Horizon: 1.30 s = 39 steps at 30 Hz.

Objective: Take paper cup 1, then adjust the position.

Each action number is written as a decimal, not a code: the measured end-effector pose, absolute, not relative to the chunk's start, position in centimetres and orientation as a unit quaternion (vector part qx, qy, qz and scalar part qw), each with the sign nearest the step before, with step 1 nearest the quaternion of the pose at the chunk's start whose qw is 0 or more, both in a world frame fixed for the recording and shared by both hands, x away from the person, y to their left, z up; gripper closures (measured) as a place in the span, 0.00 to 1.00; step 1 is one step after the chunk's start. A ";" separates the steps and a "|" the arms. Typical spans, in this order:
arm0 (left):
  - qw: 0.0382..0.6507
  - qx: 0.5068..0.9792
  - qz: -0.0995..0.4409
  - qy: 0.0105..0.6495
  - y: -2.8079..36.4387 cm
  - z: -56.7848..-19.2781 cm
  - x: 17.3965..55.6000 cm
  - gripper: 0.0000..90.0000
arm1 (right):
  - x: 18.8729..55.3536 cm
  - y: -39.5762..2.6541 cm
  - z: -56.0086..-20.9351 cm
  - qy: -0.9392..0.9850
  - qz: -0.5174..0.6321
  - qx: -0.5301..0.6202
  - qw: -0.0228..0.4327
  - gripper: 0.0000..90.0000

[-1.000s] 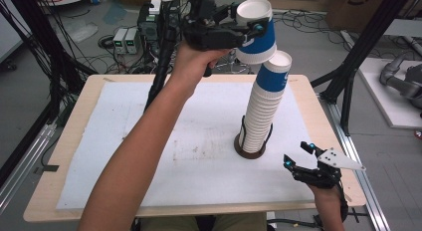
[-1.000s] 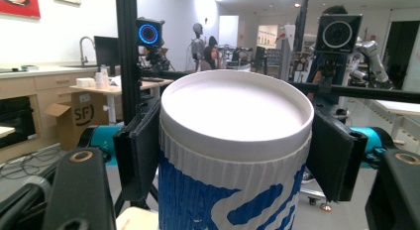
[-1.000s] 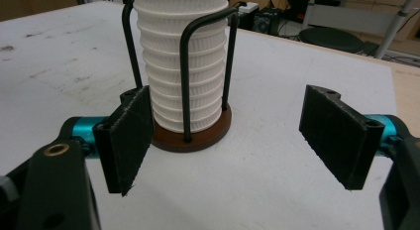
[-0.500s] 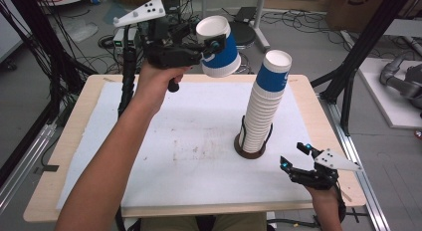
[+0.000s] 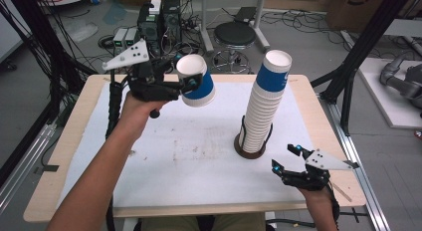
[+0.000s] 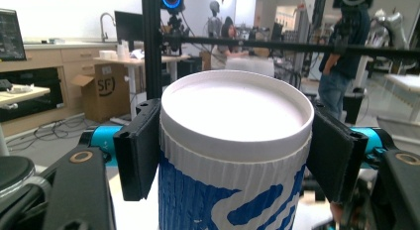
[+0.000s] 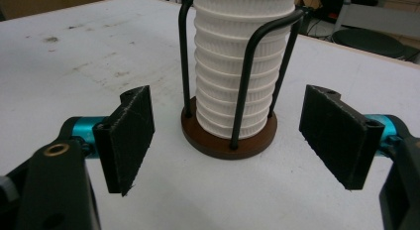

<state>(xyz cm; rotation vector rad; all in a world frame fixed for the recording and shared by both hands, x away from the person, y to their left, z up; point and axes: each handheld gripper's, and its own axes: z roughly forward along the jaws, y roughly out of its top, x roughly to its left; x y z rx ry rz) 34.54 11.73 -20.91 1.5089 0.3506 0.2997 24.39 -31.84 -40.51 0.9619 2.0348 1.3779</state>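
Paper cup [image 6: 233, 155] base cropped, left gripper [image 6: 233, 141] clamping.

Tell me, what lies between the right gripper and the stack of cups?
Nothing: in the right gripper view, bare white table separates the open right gripper from the stack of cups.
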 end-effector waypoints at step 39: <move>0.667 0.713 0.119 0.182 15.3 -31.9 32.0 0.33 | 24.6 -29.3 -40.6 0.769 0.510 0.314 0.222 0.24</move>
